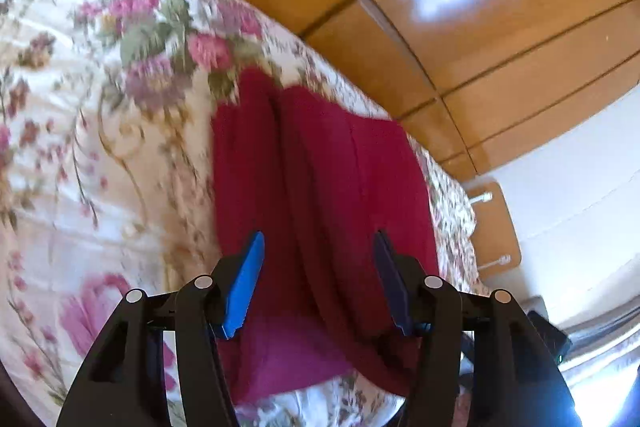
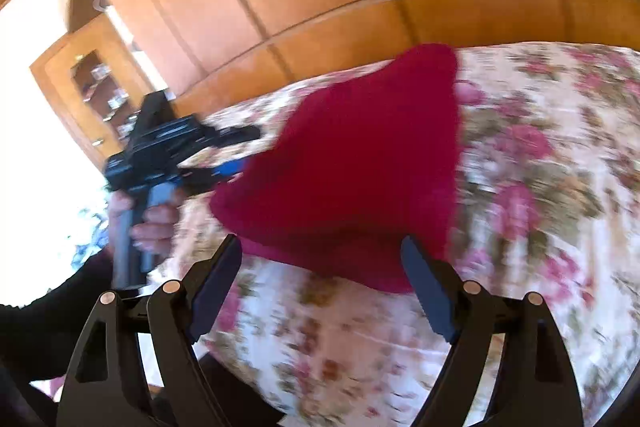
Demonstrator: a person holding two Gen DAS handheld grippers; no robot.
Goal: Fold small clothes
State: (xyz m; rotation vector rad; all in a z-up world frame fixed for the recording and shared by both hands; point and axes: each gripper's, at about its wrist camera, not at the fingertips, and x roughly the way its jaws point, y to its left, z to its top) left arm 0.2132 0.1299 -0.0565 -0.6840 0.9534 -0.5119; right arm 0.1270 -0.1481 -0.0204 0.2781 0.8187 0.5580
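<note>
A dark red knitted garment [image 1: 320, 195] lies on the floral bedspread [image 1: 80, 107], creased lengthwise. My left gripper [image 1: 318, 247] is open, its blue fingers apart just above the garment's near end. In the right wrist view the same red garment [image 2: 360, 163] lies on the bedspread [image 2: 540, 187]. My right gripper [image 2: 322, 255] is open, its fingers apart at the garment's near edge. The left gripper [image 2: 236, 167] shows there too, held by a hand at the garment's left corner; whether it touches the cloth I cannot tell.
A wooden wardrobe [image 1: 480, 27] runs behind the bed. A small wooden bedside table [image 1: 496, 227] stands at the bed's right edge. A glass-fronted wooden cabinet [image 2: 96, 87] stands at the left in the right wrist view.
</note>
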